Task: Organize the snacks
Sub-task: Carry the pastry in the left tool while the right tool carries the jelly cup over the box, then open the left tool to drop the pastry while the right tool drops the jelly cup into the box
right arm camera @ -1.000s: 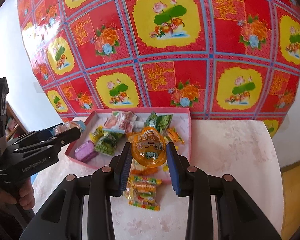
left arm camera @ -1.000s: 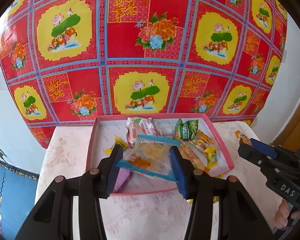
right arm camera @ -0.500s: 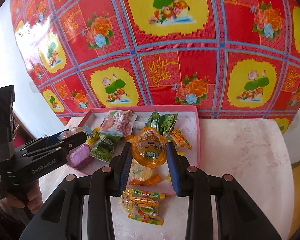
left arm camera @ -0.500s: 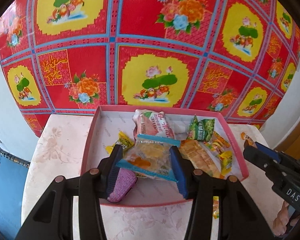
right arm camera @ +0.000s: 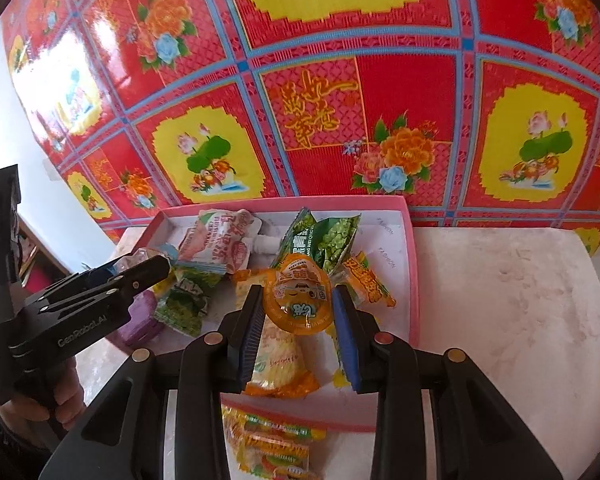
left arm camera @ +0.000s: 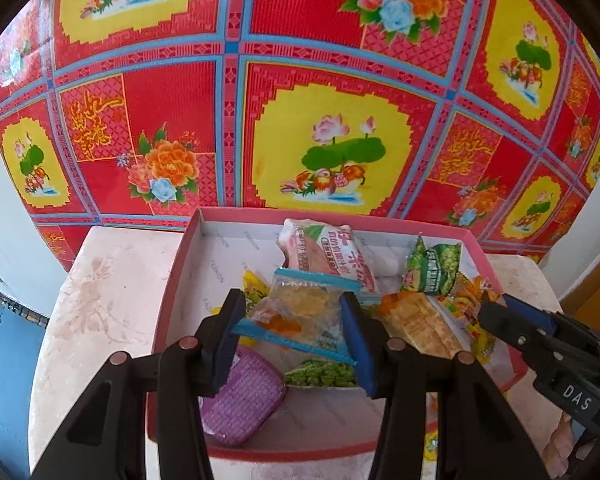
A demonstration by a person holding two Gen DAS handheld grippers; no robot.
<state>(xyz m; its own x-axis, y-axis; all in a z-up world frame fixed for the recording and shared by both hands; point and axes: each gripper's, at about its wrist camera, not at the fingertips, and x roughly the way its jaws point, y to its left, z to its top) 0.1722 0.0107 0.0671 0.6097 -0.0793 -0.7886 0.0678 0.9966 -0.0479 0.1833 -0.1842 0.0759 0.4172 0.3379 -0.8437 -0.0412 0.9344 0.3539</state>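
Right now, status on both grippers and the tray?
Left gripper shut on clear candy packet. Right gripper shut on orange jelly cup. Both over pink tray, already crowded. Yellow packet outside it.

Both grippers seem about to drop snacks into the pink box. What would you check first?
1. Left gripper grips the clear blue-edged packet: ok.
2. Right gripper grips the orange jelly cup: ok.
3. Both loads hang over the pink box: ok.
4. Bare box floor under the packet: not ok, the purple case and green pea packet lie below.
5. Every snack boxed: not ok, a yellow gummy packet lies outside.
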